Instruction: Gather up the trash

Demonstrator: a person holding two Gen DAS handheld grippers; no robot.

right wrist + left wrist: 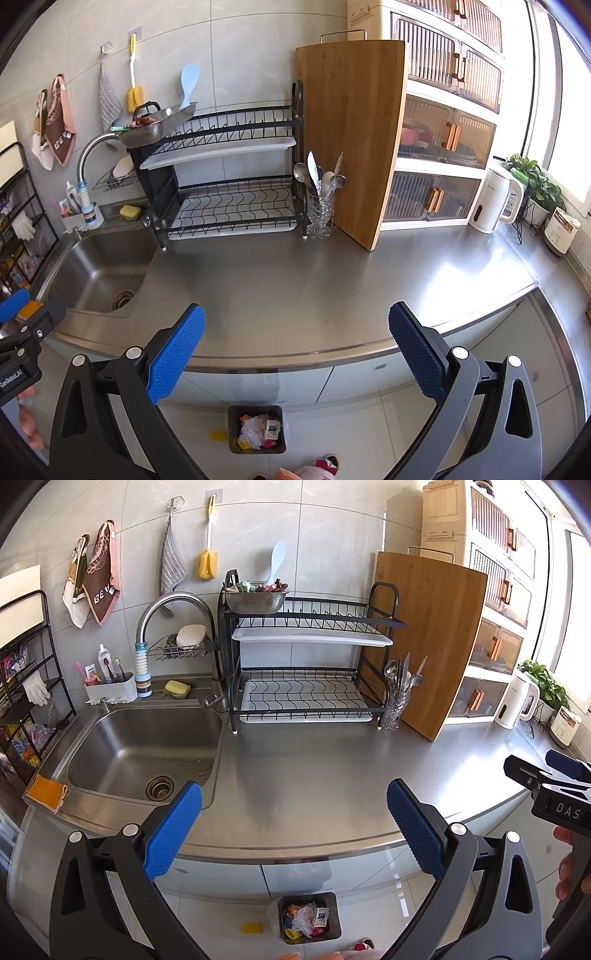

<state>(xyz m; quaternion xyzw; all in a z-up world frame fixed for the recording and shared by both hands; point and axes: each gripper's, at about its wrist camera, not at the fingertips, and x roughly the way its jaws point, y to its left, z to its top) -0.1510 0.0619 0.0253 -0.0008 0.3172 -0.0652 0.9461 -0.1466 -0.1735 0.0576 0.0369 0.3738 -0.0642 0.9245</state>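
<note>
Right gripper [295, 347] held above the front edge of the stainless steel countertop [295, 288], blue-padded jaws spread wide with nothing between them. Dark rectangular trash bin [236, 435] stands on the pale tiled floor below, holding crumpled wrappers [258, 430]; a small yellow scrap [218, 435] lies just beside it.

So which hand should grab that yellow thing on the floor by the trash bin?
Probably left. The yellow piece lies left of the trash bin, nearer the left gripper. The right gripper is further right. Both are open and empty.
</note>
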